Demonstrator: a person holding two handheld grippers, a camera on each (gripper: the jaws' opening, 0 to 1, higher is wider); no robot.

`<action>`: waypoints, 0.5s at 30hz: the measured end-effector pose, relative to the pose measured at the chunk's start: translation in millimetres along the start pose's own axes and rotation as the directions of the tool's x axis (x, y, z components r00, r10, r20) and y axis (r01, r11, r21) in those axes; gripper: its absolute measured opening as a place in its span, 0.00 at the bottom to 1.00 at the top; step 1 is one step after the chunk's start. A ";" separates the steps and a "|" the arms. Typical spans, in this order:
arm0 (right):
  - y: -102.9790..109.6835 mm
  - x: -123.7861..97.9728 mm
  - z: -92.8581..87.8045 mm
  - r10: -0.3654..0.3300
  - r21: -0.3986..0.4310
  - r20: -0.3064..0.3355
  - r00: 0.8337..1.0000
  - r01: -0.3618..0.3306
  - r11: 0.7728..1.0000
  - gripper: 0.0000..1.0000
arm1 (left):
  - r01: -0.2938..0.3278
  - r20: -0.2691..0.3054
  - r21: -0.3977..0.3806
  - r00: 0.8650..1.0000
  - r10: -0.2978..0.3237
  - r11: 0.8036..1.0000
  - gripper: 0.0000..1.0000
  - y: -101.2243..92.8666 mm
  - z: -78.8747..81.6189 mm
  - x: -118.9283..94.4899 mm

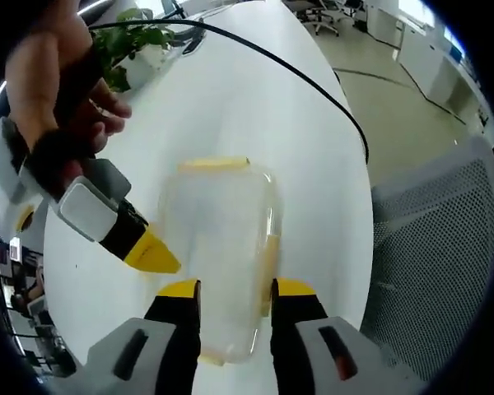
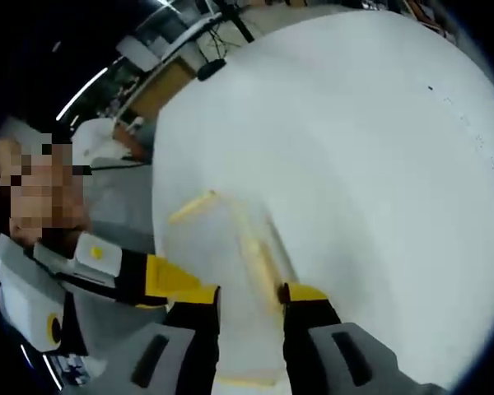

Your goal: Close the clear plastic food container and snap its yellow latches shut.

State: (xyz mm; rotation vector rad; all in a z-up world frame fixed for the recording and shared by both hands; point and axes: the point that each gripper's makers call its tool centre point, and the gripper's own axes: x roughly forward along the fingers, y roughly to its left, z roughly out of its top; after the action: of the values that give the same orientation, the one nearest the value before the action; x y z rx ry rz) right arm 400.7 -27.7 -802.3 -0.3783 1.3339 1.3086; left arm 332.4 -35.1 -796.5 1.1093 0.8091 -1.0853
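White table (image 1: 255, 99), container (image 1: 222, 247) near its edge.
We hold the left gripper (image 1: 235, 290) spread astride the container; the right gripper (image 2: 249, 295) is spread too. Open tabletop lies beyond; yellow latches (image 1: 214, 164) blur, container walls hard to trace.

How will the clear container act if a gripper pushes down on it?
The container looks empty and thin-walled, so it is probably light and may skid on the smooth white table. Its clear lid would likely flex a little under pressure. The left gripper straddling its near end should help steady it.
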 end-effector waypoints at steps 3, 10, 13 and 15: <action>-0.3 0.0 0.4 -0.009 -0.015 0.002 1.000 0.009 1.000 0.29 | -0.003 -0.002 -0.002 1.000 0.003 1.000 0.31 0.3 0.0 0.0; -0.4 -1.6 1.3 -0.018 -0.019 0.023 1.000 0.018 1.000 0.29 | 0.003 0.003 -0.004 1.000 -0.003 1.000 0.33 1.4 0.3 -1.9; 0.5 -2.3 1.6 -0.018 -0.027 0.033 0.999 0.019 0.999 0.29 | 0.016 0.012 -0.010 1.000 -0.016 1.000 0.34 1.5 0.7 -3.0; 1.4 -3.3 2.3 -0.022 -0.048 0.038 0.999 0.024 0.999 0.29 | 0.020 0.018 -0.007 1.000 -0.020 1.000 0.34 1.2 0.6 -3.6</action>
State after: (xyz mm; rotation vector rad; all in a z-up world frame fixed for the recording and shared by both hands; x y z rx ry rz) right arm 401.6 -26.9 -798.2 -0.4001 1.2651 1.3246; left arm 332.5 -34.6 -792.6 1.0864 0.8114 -1.1067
